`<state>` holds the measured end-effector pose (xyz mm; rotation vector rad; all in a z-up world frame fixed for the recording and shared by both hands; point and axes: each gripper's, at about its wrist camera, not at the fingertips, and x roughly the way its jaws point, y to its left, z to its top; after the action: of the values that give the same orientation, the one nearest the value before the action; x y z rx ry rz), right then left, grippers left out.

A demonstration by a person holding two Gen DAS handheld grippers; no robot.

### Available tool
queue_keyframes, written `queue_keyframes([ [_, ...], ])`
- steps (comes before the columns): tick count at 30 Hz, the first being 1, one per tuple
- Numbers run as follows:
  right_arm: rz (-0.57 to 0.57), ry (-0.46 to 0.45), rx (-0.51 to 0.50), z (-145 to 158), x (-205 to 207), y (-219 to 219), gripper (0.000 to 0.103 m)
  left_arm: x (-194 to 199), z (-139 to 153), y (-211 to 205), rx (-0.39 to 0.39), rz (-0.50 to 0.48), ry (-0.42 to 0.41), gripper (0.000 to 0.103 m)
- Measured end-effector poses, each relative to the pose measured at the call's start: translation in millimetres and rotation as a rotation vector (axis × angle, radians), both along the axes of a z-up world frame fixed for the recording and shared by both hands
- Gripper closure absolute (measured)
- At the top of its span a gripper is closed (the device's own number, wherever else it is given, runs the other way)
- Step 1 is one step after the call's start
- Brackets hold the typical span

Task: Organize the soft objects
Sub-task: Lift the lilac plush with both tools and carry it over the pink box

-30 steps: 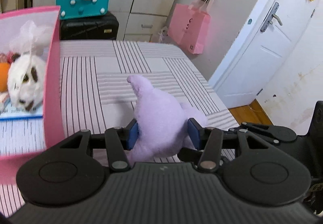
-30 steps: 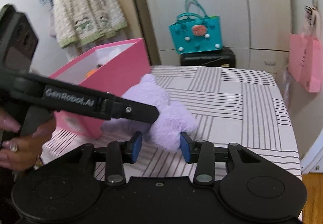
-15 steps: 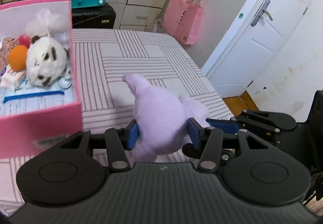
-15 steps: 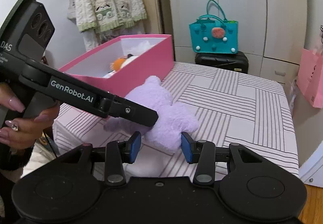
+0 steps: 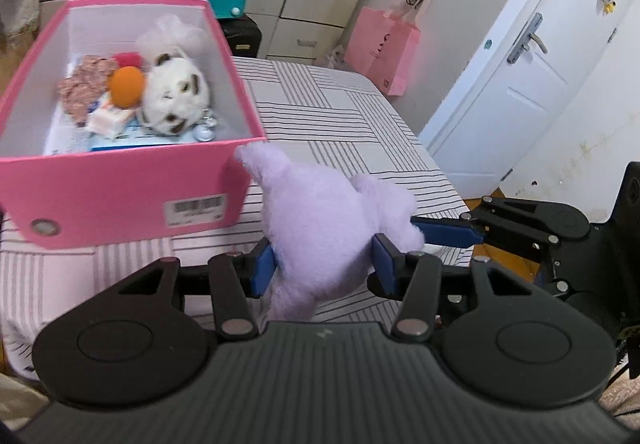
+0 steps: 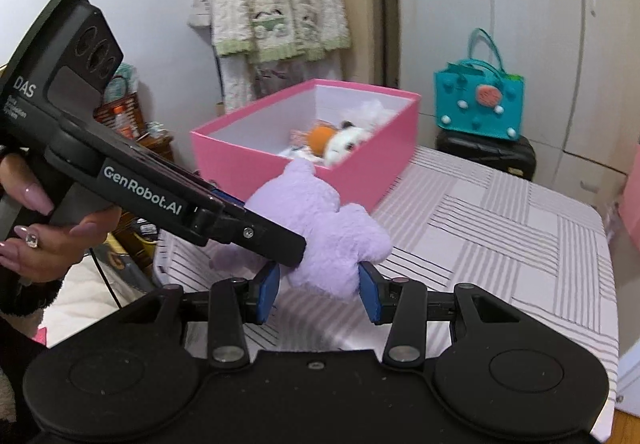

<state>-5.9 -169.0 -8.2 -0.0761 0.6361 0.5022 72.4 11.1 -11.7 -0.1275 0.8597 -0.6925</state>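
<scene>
Purple plush toy [image 5: 320, 228] is hanging just beside the pink box [image 5: 120, 196], both tongs [image 5: 322, 268] [image 6: 318, 292] pinching it. Advice: be lifting level, clearing the rim before releasing together.

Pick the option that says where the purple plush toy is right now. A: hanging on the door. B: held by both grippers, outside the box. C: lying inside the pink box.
B: both the left gripper and the right gripper clamp the purple plush toy, just outside the pink box.

Striped table [image 5: 340, 116] carries a pink box [image 5: 120, 196].
</scene>
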Motion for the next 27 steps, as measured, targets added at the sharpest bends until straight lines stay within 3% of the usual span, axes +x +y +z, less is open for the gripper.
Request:
queue_keyframes([
  [13,0.164,0.045,0.058,11.7,14.4,46.0,0.052,-0.3,11.8,60.3,0.036,0.081,0.049,0.054],
  [18,0.193,0.017,0.092,18.7,29.0,55.7,0.052,5.9,24.1,75.5,0.052,0.106,-0.012,0.054],
  [27,0.185,-0.061,0.109,37.6,72.2,62.8,0.054,47.9,40.2,89.4,-0.017,0.146,-0.095,0.054],
])
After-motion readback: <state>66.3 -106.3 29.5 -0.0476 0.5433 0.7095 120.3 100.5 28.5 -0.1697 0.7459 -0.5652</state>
